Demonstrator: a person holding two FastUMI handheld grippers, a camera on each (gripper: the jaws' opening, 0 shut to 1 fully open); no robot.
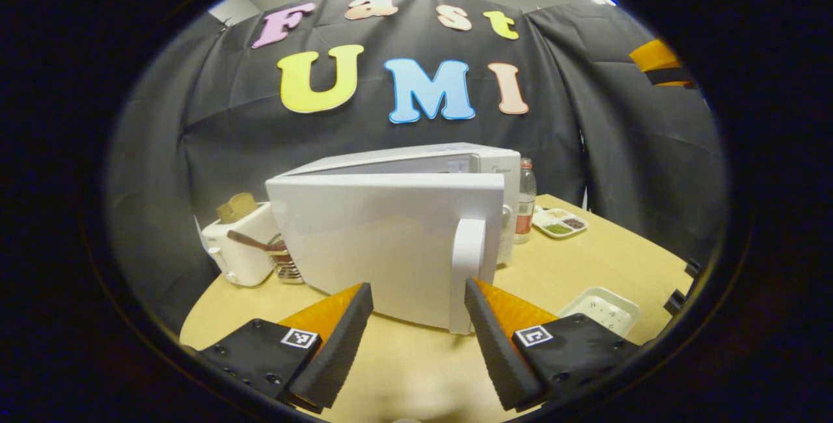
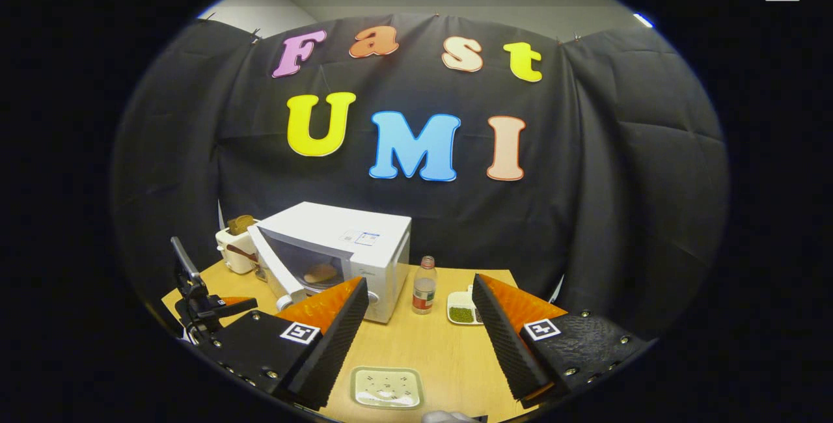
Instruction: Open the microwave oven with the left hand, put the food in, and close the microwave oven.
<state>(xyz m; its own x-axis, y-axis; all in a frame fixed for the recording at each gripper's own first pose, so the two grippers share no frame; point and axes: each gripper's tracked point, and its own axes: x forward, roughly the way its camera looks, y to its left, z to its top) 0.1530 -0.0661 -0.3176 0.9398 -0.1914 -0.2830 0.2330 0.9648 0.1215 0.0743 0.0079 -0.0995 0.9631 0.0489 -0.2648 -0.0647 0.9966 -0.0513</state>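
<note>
**Door ajar, food already inside, closing left to do**

While the left gripper point(image 1: 418, 302) stands with its jaws wide and empty, the microwave door point(image 1: 384, 241) fills the space just beyond its fingertips, swung partway out on its left hinge. The door's handle point(image 1: 467, 273) sits close to the inner face of the right-hand finger; whether they touch cannot be told. Judging by this, the gripper is placed to push the door shut, the last step of the task.

Seen from the right gripper view, the right gripper point(image 2: 420, 302) is likewise spread wide and holds nothing, hanging back over the table point(image 2: 449, 351). Through the gap of the half-open door, a brownish piece of food point(image 2: 321, 272) lies on the floor of the microwave point(image 2: 338, 241), so the putting-in appears done. The left gripper's body shows at the left edge, near the door.

Beneath the right gripper lies a pale square tray point(image 2: 386, 387), bare apart from a speckled pattern, probably where the food came from. Farther out, a bottle point(image 2: 424, 293) stands just right of the oven, and beside it a divided dish point(image 2: 463, 311) holds green grains in one compartment. Behind the door, a toaster point(image 1: 237, 250) carries a slice of bread in its slot, and a small holder point(image 1: 286, 267) next to it keeps a brown utensil.
</note>
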